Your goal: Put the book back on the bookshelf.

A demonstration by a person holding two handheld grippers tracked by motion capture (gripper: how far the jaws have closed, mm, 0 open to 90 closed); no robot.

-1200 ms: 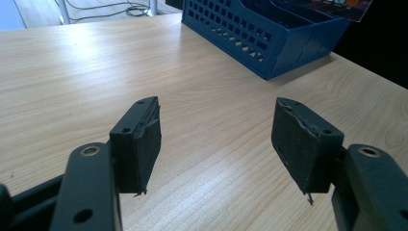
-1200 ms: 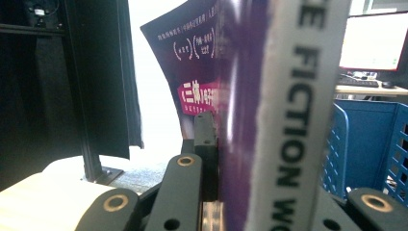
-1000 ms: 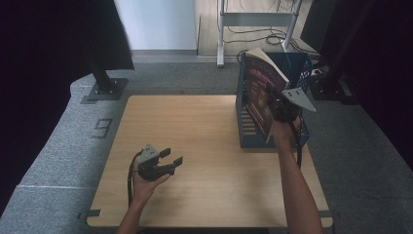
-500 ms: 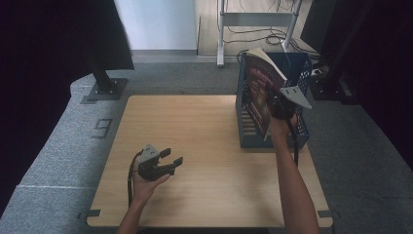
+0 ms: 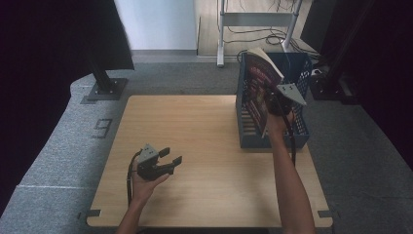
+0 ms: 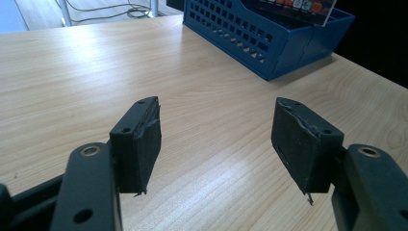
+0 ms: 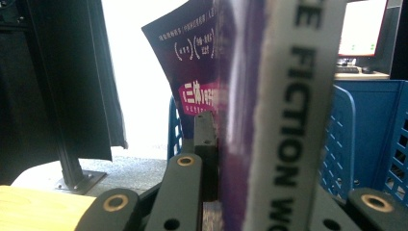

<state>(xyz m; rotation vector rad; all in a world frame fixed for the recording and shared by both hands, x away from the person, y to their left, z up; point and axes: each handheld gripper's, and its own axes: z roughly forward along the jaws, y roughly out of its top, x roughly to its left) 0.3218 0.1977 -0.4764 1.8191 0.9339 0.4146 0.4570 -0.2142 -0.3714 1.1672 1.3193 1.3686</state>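
A paperback book [image 5: 256,78] with a dark purple cover stands tilted in the blue slotted basket [image 5: 298,135] at the table's right edge. My right gripper [image 5: 271,101] is shut on the book's lower edge, above the basket. In the right gripper view the book [image 7: 281,120] is seen edge-on, with the left finger [image 7: 204,139] pressed against its cover and the basket's wall [image 7: 339,139] behind it. My left gripper [image 5: 171,157] rests low on the wooden table [image 5: 204,126] near the front left. Its jaws stand open with nothing between the pads [image 6: 139,142], and point toward the basket [image 6: 260,43].
Grey carpet surrounds the table. A black stand base [image 5: 104,87] sits on the floor at the back left, and a metal frame with cables [image 5: 253,22] stands behind the basket. Bare wood lies between my left gripper and the basket.
My right gripper has moved a little to the left and down with the book in it. The left gripper has stayed in place.
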